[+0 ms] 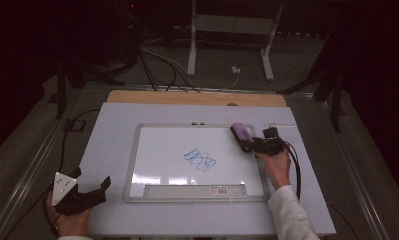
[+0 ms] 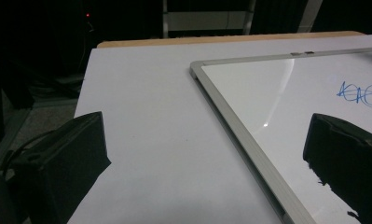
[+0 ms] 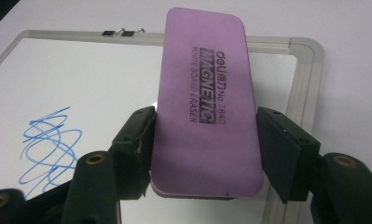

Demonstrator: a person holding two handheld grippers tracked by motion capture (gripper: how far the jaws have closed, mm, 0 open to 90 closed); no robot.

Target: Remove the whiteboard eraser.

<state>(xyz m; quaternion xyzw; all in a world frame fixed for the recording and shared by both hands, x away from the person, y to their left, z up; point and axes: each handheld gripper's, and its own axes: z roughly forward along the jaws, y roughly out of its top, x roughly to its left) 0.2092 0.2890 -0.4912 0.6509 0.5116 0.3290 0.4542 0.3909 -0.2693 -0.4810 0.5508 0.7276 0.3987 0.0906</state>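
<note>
High view: I am holding the eraser [image 1: 241, 134] in the right gripper [image 1: 254, 144] over the board's [image 1: 137, 150] upper right corner, ready to wipe the scribble [image 1: 200, 159]. Left gripper view: the left gripper [image 2: 207, 154] is idling open, left of the board [image 2: 239, 126]. Right gripper view: jaws are clamping the eraser's [image 3: 204, 93] sides.

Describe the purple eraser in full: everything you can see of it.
The purple eraser is a flat, rounded-corner oblong with a smooth matte purple top, printed in dark letters "deli No 7840, MAGNETIC, WHITE BOARD ERASER". A darker layer shows under its near edge. It lies lengthwise between the jaws of the right gripper, which press its two long sides. In the high view it sits over the whiteboard's upper right corner, to the right of the blue scribble. Whether it touches the board cannot be told.
</note>
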